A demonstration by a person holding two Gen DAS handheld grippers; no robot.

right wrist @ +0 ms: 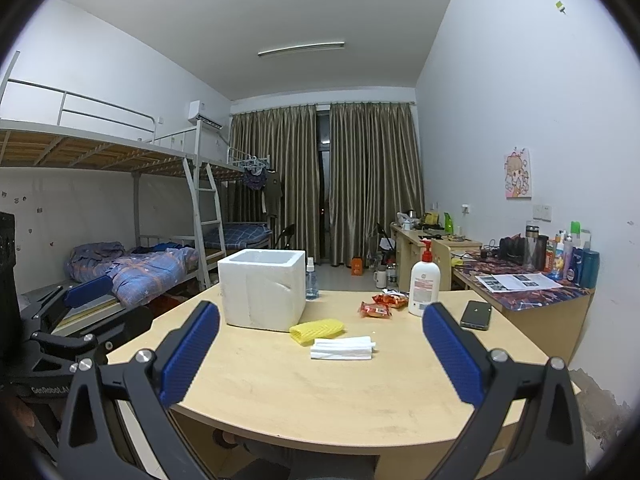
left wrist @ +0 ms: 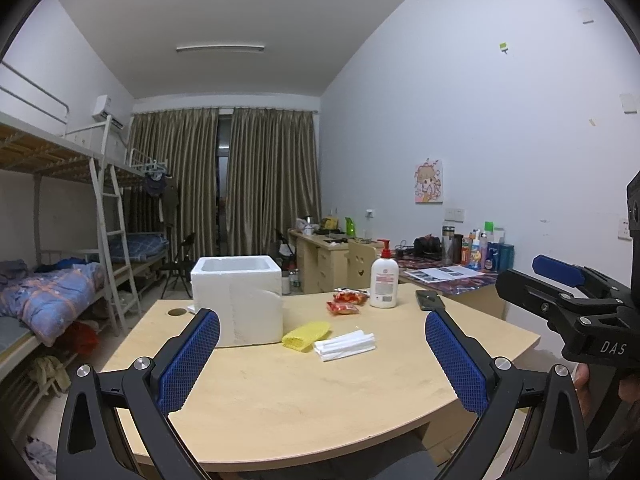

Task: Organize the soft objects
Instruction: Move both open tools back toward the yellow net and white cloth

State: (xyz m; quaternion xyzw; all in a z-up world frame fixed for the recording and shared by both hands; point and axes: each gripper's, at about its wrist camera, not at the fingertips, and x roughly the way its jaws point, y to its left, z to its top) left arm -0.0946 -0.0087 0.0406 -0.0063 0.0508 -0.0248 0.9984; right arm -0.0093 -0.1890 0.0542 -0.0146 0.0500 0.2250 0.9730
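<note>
Both grippers hovered over the near edge of the counter [left wrist: 280, 400], the left gripper [left wrist: 322, 354] and the right gripper [right wrist: 320, 350] each with jaws wide apart and holding nothing. Farther in, a folded white cloth [right wrist: 342, 349] lay touching a yellow mesh sleeve [right wrist: 317, 330], which sat just beside the near right corner of a white foam box [right wrist: 264, 286]. Two red snack packets [right wrist: 376, 310] and a lotion pump bottle [right wrist: 424, 282] stood farther right, a phone [right wrist: 476, 314] beyond.
</note>
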